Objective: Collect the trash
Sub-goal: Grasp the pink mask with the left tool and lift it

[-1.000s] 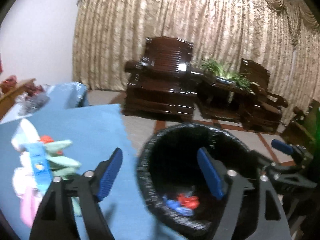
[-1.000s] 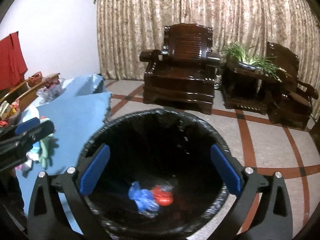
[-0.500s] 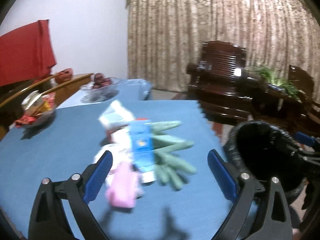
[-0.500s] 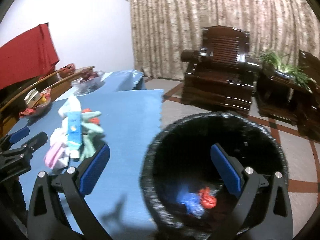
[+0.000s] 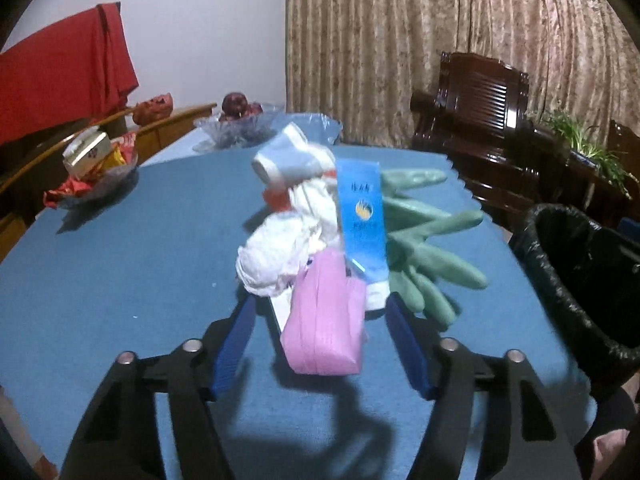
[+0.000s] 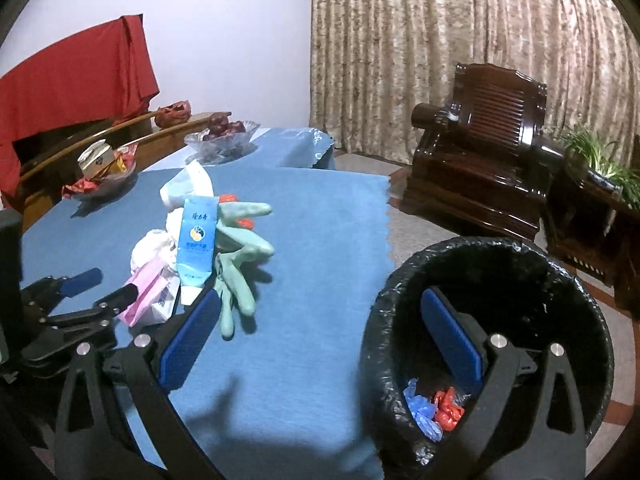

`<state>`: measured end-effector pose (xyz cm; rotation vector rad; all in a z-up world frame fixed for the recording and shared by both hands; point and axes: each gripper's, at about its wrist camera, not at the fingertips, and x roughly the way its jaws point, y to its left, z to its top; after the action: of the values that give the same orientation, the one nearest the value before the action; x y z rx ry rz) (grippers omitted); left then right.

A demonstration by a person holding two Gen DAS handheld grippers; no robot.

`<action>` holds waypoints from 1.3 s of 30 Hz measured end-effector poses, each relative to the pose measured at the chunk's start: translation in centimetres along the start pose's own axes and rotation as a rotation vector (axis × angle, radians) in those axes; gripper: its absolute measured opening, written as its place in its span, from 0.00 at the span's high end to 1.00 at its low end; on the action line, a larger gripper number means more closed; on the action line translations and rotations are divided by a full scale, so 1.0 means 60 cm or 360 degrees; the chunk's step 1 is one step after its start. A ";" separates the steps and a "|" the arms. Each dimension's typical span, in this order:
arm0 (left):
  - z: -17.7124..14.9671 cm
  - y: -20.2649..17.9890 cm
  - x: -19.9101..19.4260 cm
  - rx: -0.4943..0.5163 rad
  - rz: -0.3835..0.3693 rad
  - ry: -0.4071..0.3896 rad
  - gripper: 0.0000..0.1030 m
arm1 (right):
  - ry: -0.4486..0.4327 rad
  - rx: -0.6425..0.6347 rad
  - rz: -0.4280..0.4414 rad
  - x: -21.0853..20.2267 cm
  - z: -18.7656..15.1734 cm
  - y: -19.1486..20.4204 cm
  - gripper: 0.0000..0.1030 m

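A pile of trash lies on the blue table: a pink packet (image 5: 325, 316), a blue tube (image 5: 362, 222), crumpled white tissue (image 5: 288, 244) and green rubber gloves (image 5: 428, 240). My left gripper (image 5: 322, 350) is open, its jaws either side of the pink packet, not closed on it. It also shows in the right wrist view (image 6: 106, 290). My right gripper (image 6: 320, 340) is open and empty, spanning the table edge and the black-lined bin (image 6: 520, 260). The bin holds blue and red wrappers (image 6: 434, 406).
Glass dishes with snacks (image 5: 96, 168) and fruit (image 5: 238, 128) stand at the table's far left. The bin (image 5: 580, 272) stands off the table's right edge. Dark wooden armchairs (image 6: 492, 152) and a plant stand beyond.
Both grippers have swung left from over the bin toward the table. My left gripper has moved up to the trash pile and now straddles the pink packet.
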<state>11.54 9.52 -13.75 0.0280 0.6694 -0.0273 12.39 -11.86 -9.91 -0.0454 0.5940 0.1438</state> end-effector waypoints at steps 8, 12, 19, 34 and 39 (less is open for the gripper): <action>-0.015 -0.003 0.042 0.0018 -0.0027 0.0093 0.65 | 0.0029 -0.0019 0.0006 0.019 -0.001 0.006 0.05; -0.015 -0.006 0.041 0.0026 -0.0050 0.0089 0.75 | 0.0030 -0.0021 0.0005 0.021 -0.002 0.009 0.05; 0.002 -0.002 0.009 -0.0008 -0.0100 0.0026 0.81 | 0.0016 -0.0029 0.0020 0.026 0.001 0.013 0.05; 0.023 0.101 -0.044 -0.0150 0.0116 -0.0071 0.81 | -0.0052 -0.0065 0.0168 0.050 0.035 0.099 0.05; 0.013 0.149 -0.042 -0.0198 0.0191 -0.0058 0.81 | -0.0067 -0.0080 0.0255 0.073 0.051 0.155 0.05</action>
<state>10.39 18.45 -11.42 -0.0520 0.6311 0.1288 16.31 -1.88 -9.84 -0.0432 0.5520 0.3141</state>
